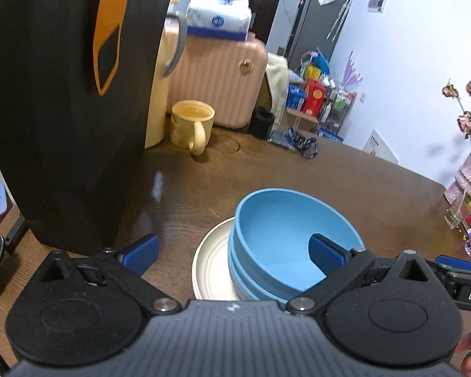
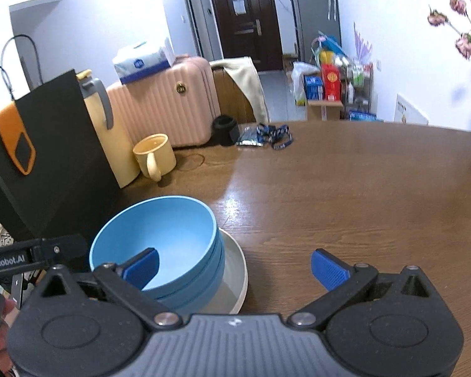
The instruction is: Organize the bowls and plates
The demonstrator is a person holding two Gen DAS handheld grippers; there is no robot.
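Observation:
A stack of light blue bowls sits nested on a cream plate on the brown wooden table. My left gripper is open, hovering just above them, its right fingertip over the top bowl's inside and its left fingertip over bare table. In the right wrist view the same bowls and plate lie at lower left. My right gripper is open and empty, its left fingertip over the top bowl's inside and its right fingertip over bare table.
A black paper bag stands at the left with a yellow jug behind it. A yellow mug stands beyond. A vase of dried flowers is at the right edge. A pink suitcase stands past the table.

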